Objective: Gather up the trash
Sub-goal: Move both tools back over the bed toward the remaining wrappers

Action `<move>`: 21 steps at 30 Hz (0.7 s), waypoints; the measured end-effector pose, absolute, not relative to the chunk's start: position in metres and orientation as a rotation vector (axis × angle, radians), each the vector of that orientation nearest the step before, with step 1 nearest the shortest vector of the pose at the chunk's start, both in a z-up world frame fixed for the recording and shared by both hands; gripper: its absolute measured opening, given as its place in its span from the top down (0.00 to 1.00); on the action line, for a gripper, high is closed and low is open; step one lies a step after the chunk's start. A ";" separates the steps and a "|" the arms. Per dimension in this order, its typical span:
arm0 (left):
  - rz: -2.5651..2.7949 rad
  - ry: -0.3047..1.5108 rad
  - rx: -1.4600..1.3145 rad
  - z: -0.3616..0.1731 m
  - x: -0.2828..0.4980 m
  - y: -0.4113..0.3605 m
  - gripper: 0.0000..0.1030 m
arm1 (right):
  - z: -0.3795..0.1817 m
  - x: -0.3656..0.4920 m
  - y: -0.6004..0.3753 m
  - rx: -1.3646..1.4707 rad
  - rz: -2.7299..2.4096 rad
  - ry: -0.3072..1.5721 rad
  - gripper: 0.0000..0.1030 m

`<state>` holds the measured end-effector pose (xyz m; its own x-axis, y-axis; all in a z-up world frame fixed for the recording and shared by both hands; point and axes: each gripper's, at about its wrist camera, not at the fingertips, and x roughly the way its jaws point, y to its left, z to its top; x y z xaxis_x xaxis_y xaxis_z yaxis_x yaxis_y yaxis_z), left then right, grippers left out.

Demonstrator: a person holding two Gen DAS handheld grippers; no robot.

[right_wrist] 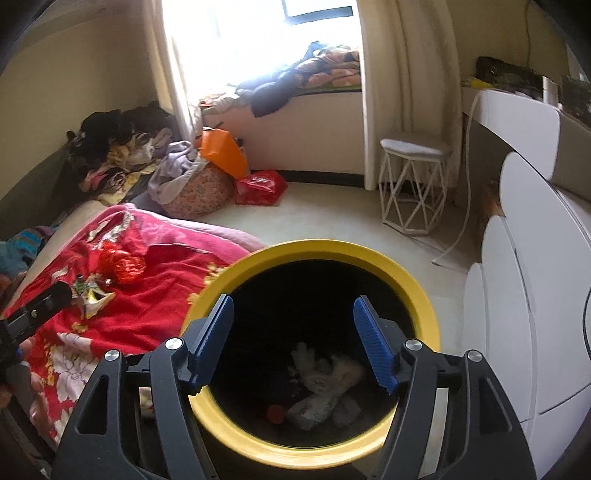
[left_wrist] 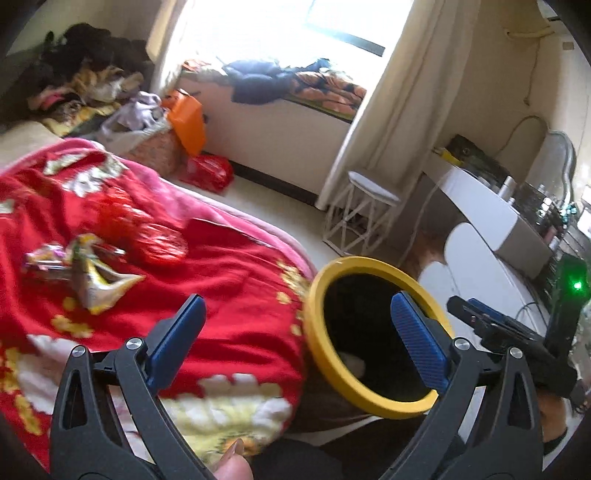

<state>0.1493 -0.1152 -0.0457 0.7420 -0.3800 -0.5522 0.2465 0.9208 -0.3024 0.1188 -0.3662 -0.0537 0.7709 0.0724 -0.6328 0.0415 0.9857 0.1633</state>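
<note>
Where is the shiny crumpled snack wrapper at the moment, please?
The shiny crumpled snack wrapper lies on the red floral blanket, left in both wrist views, beside a red crinkled wrapper and left of the yellow-rimmed black bin.

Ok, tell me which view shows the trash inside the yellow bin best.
Right wrist view: it looks straight down into the yellow bin, showing crumpled paper and a small red piece. Left wrist view shows only a pale scrap.

Bright window (right_wrist: 258, 33) at 12 o'clock, cream curtains (right_wrist: 402, 92) either side. Window seat (right_wrist: 306, 122) below, clothes heaped on it. Pale floor (right_wrist: 332, 218). White stool (right_wrist: 413, 184) at 2 o'clock, beside white desk (right_wrist: 517, 122). Bed (left_wrist: 166, 295) with red floral blanket at 9 o'clock. Cream walls (right_wrist: 74, 92).
</note>
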 end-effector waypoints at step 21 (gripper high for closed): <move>-0.169 0.578 -0.269 -0.028 0.124 -0.019 0.11 | -0.043 0.115 -0.239 0.038 0.300 0.700 0.36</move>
<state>0.1239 -0.0195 -0.0278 0.8250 -0.2319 -0.5154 0.0819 0.9514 -0.2969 0.1146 -0.2390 -0.0431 0.7237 0.2841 -0.6289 -0.2588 0.9566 0.1342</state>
